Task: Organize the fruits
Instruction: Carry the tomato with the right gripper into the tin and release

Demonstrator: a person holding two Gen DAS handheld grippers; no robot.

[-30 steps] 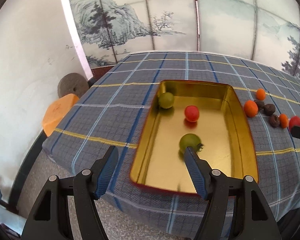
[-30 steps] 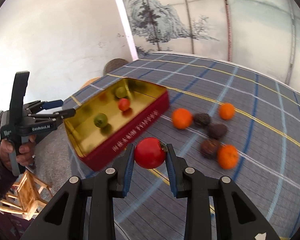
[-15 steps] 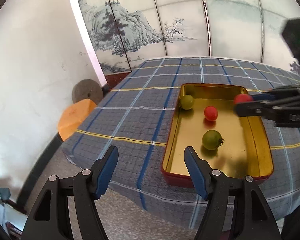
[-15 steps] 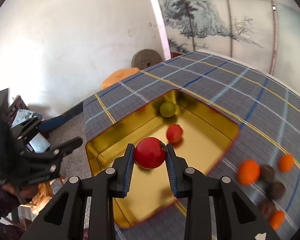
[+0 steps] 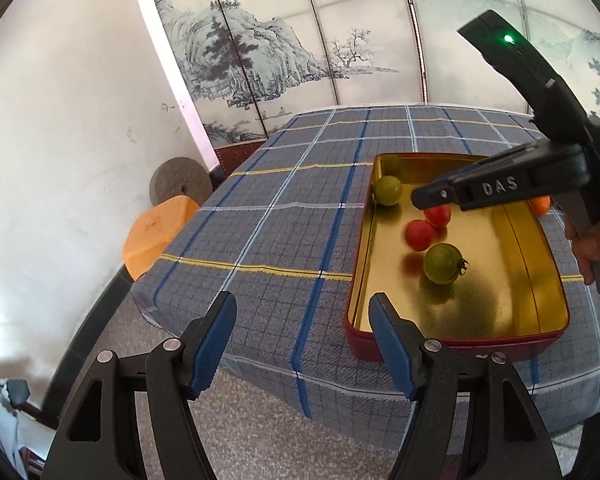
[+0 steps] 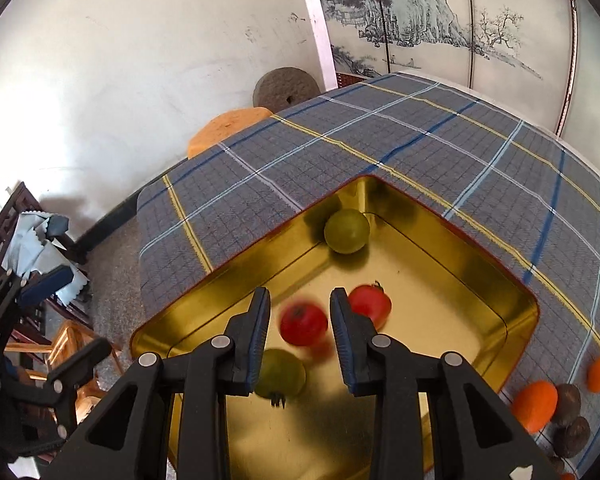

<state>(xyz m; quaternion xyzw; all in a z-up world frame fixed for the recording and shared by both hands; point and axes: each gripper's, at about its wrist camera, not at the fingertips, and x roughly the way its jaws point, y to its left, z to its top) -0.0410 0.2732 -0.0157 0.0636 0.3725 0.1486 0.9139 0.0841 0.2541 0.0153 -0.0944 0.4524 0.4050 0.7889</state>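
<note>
**A:** How many fruits are there?

**B:** The gold tray (image 6: pixel 480 256) on the checked table (image 6: pixel 380 148) holds four. There's a far green tomato (image 6: pixel 347 231) at 12 o'clock and a near green tomato (image 6: pixel 282 374) at 7, half hidden. Mid-tray are a blurred red tomato (image 6: pixel 303 324) and a second red tomato (image 6: pixel 370 304). Beyond the tray's 4 o'clock corner are two orange fruits (image 6: pixel 534 406) and two brown fruits (image 6: pixel 572 432). More there are cut off.

**A:** And the grippers?

**B:** The right gripper (image 6: pixel 298 300) has its jaws narrowly parted. The blurred red tomato shows between them, touching neither pad. The left gripper (image 5: pixel 300 320) gapes empty.

Gold tin (image 5: pixel 516 240), red tomatoes (image 6: pixel 303 325), blue plaid tablecloth (image 5: pixel 292 216)

White wall (image 5: pixel 60 140), painted landscape screen (image 5: pixel 300 40), speckled floor (image 5: pixel 260 420)
</note>
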